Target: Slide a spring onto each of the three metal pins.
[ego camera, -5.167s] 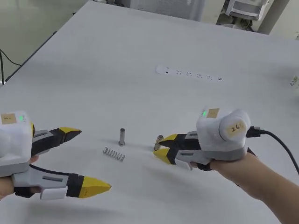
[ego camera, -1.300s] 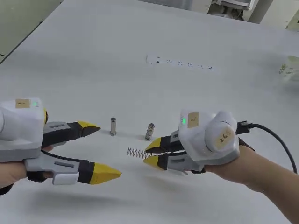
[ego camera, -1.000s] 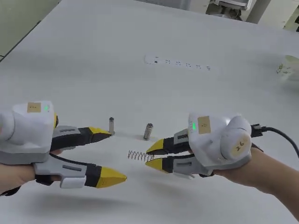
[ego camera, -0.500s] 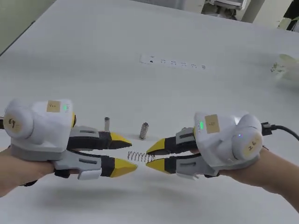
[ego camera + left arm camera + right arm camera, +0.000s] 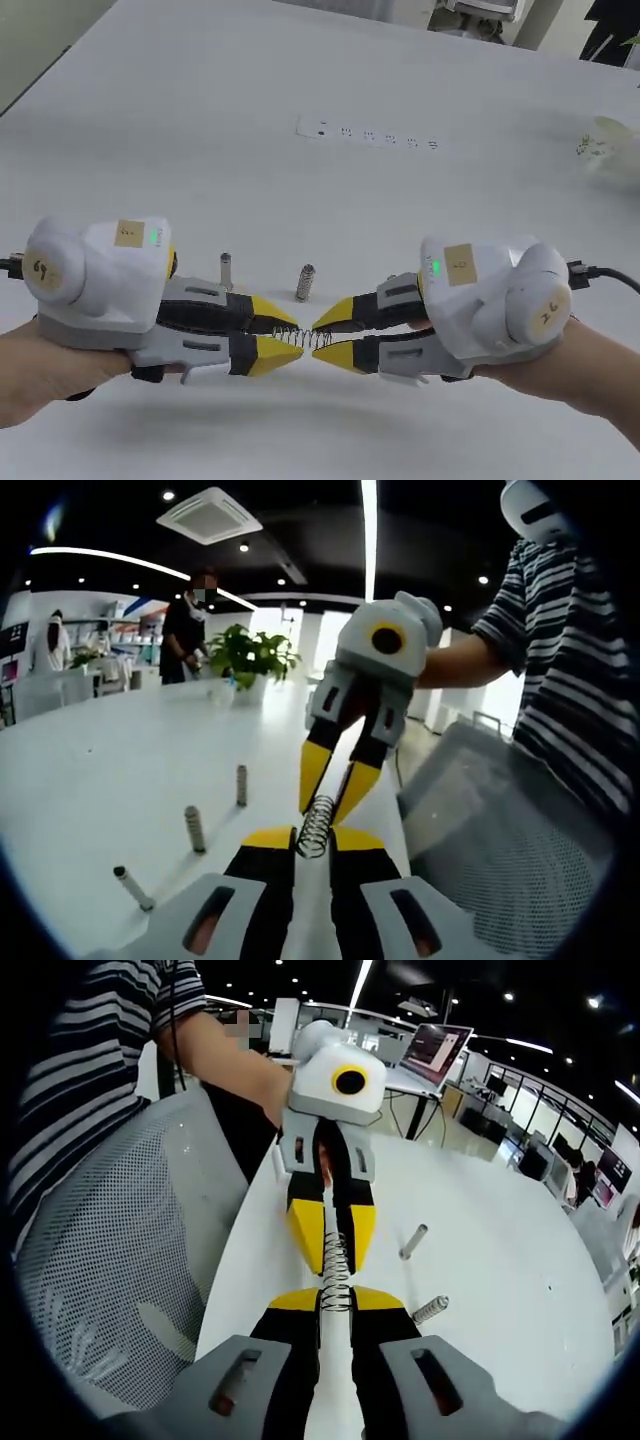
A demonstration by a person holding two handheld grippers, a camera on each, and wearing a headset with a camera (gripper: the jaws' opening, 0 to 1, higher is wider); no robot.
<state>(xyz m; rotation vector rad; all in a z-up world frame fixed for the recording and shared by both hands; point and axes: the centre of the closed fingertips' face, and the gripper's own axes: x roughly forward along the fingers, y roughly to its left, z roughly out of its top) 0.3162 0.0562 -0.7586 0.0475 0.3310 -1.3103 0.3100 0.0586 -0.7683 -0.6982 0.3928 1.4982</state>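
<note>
Head view: the left gripper [image 5: 288,337] and right gripper [image 5: 320,338] are held tip to tip just above the white workbench [image 5: 300,190], with a loose spring [image 5: 304,339] bridged between them. Both pairs of jaws are drawn in to a narrow gap, and each pair is pinched on one end of the spring, which lies level along the line of the tips. Just beyond the meeting tips a sleeved pin [image 5: 305,283], already carrying a spring, is seen upright. A bare pin [image 5: 225,268] stands beyond the left gripper's jaws, apart from the sleeved one. A power strip [image 5: 365,135] lies well beyond both grippers. Left gripper view: the three pins are lined up to the left of the jaws, the bare one nearest. The third pin [image 5: 241,785], farthest off, is too small for a spring to be judged. Right gripper view: the spring is seen stretched straight from these jaws to the opposing yellow tips.
</note>
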